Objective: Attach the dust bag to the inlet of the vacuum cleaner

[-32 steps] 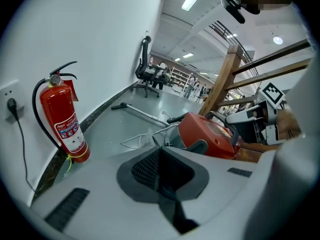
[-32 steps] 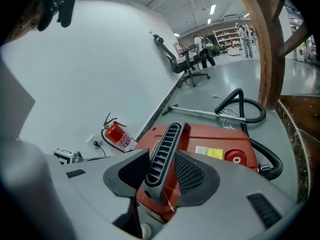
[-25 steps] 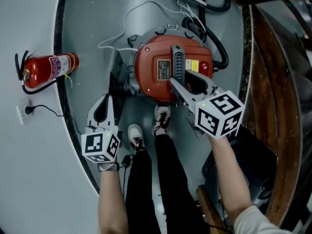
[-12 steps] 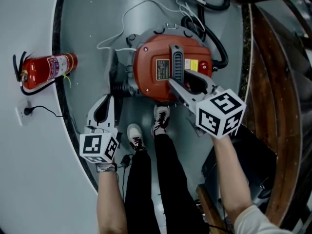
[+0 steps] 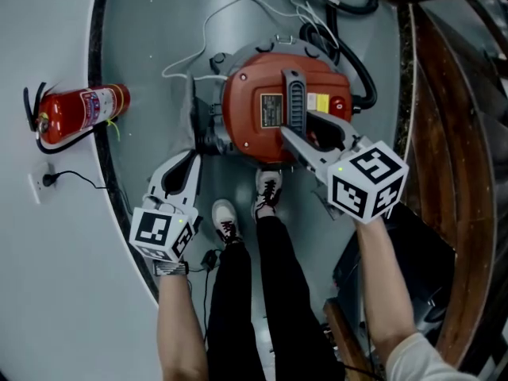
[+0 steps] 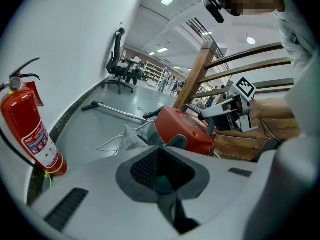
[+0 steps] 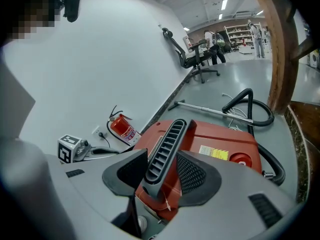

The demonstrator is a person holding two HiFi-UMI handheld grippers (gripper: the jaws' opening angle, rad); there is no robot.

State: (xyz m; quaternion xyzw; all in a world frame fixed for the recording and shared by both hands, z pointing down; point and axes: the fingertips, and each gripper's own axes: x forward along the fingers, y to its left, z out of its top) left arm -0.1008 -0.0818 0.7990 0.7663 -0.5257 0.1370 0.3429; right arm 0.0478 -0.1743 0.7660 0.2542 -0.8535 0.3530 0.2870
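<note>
Vacuum cleaner [image 5: 270, 94], red: its black ribbed handle [image 7: 167, 139] stands between the spread jaws of the right gripper [image 7: 162, 166], which have just been opening. Left gripper [image 6: 162, 164]: jaws pressed together, empty, near the cleaner's side. Cleaner sits on grey floor [image 5: 151, 38]. Fire extinguisher [image 5: 79, 111] by the wall.

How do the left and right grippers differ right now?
The left gripper is shut and empty; the right gripper has just been opening, its jaws astride the handle. The left sits beside the vacuum cleaner; the right sits over it. Both point toward it.
</note>
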